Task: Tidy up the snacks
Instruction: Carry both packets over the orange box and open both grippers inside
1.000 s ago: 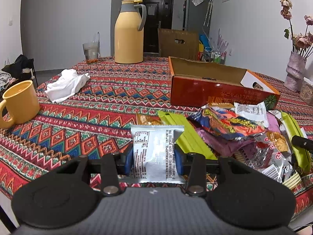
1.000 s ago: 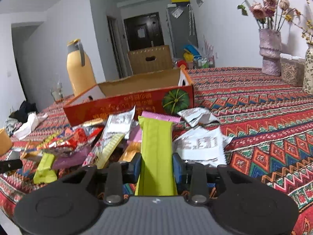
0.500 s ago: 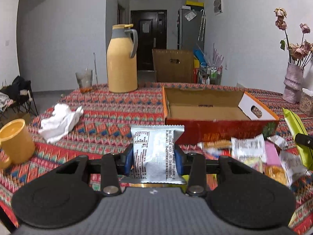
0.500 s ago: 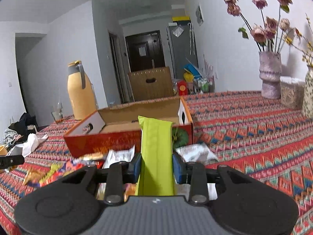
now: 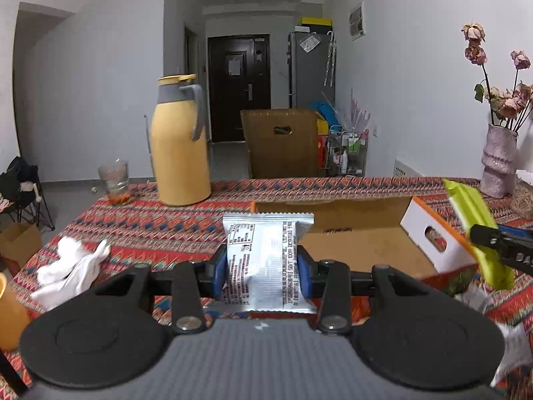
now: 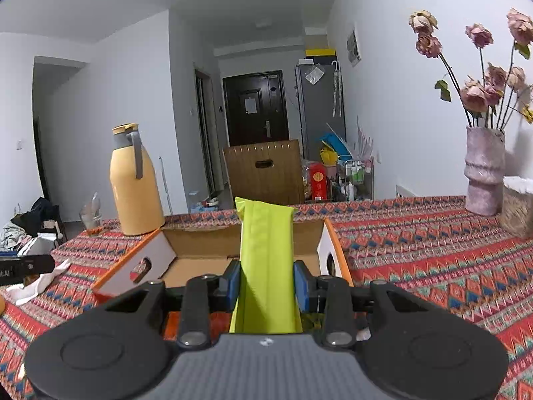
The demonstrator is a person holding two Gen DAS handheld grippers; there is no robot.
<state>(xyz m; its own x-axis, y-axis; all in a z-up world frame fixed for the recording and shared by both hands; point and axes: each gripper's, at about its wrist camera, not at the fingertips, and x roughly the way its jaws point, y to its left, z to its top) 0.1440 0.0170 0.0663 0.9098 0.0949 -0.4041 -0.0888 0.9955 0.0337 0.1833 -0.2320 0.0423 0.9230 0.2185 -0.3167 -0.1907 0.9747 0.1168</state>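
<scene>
My left gripper (image 5: 263,266) is shut on a silver snack packet (image 5: 266,260) with black print, held upright in front of the open red cardboard box (image 5: 359,246). My right gripper (image 6: 266,283) is shut on a long lime-green snack packet (image 6: 266,260), raised over the near edge of the same box (image 6: 206,243). In the left wrist view the green packet (image 5: 476,230) and a fingertip (image 5: 499,243) of the right gripper show at the right, above the box's white end flap. The box's brown inside looks bare. Most of the loose snacks below are hidden by the grippers.
A yellow thermos jug (image 5: 180,143) and a glass (image 5: 115,183) stand at the table's far left. A crumpled white cloth (image 5: 73,266) and a yellow mug (image 5: 10,313) lie at the left. A pink vase with dried flowers (image 6: 483,170) and a woven basket (image 6: 516,206) stand at the right.
Both grippers have risen and moved forward toward the red box, each keeping its packet. The snack pile has dropped out of sight below them, and the box's inside now shows.
</scene>
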